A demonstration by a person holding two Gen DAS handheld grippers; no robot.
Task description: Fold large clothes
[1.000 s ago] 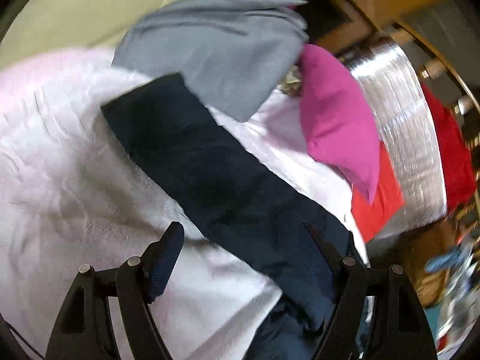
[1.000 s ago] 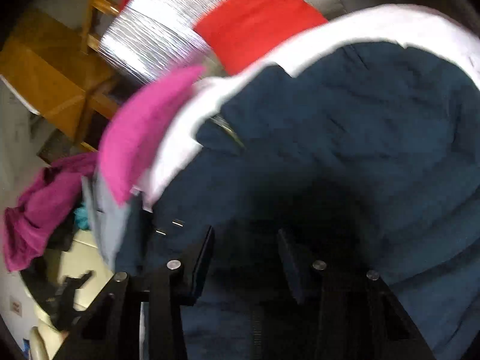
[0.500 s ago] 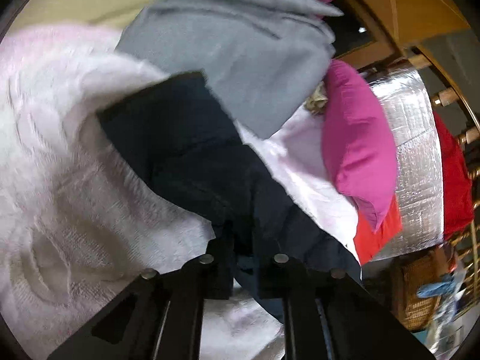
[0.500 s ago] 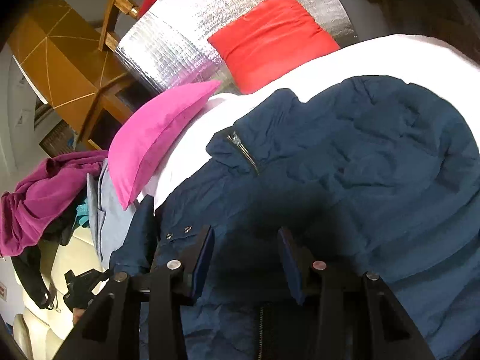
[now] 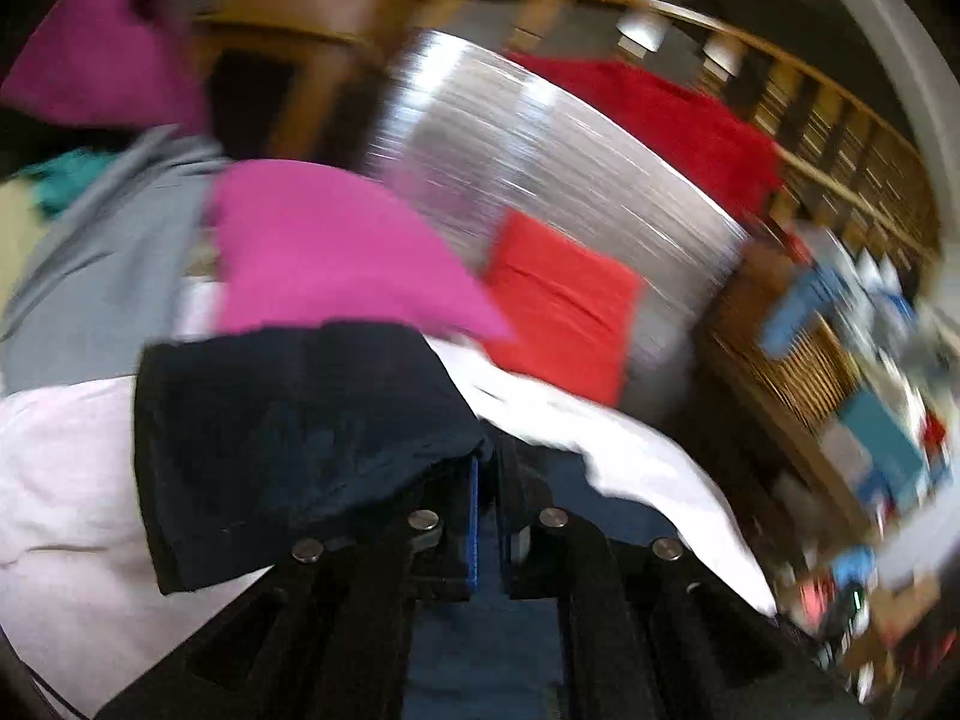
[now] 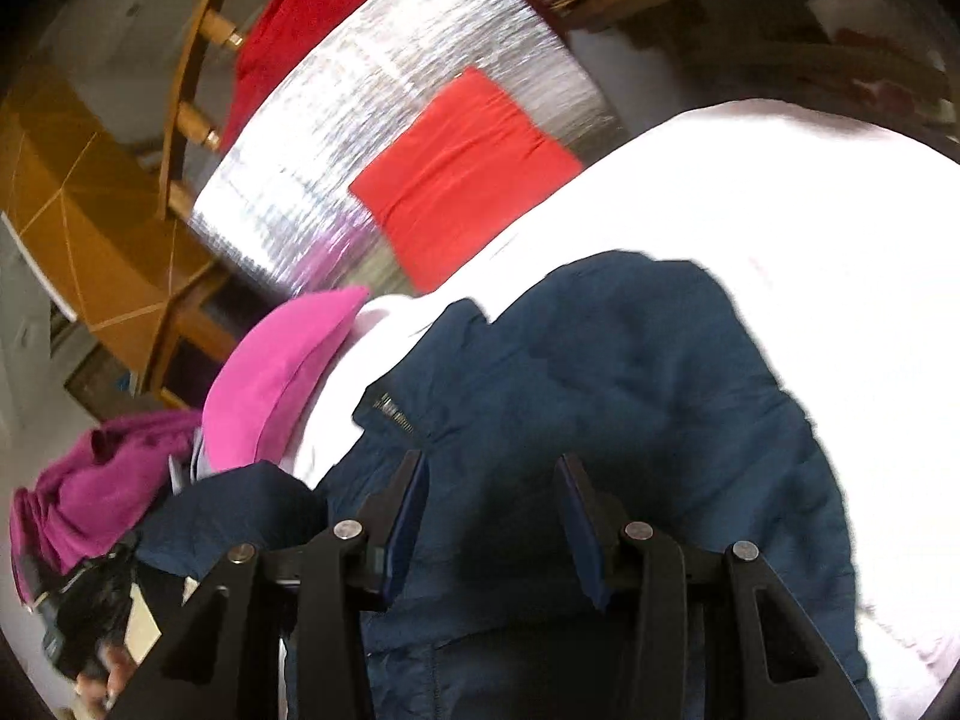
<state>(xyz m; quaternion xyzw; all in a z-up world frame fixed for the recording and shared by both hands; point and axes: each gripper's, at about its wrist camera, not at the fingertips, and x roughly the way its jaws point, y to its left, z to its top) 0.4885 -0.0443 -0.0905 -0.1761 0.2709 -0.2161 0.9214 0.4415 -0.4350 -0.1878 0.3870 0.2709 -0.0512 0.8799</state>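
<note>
A navy jacket lies spread on a white bedspread. My left gripper is shut on the jacket's dark sleeve, which hangs lifted over its left finger, above the bedspread. The right wrist view catches that raised sleeve at the lower left, with a hand beneath it. My right gripper hovers over the jacket's body near the zipped collar. Its jaws stand apart with nothing pinched between them.
A pink pillow and a red pillow lean against a silver foil panel at the bed's head. A grey garment and a magenta garment lie to the left. Wooden furniture and cluttered shelves stand behind.
The left gripper closed on the sleeve, then lifted it up and swung toward the pillows while rolling. The right gripper drew back from the jacket and stayed open.
</note>
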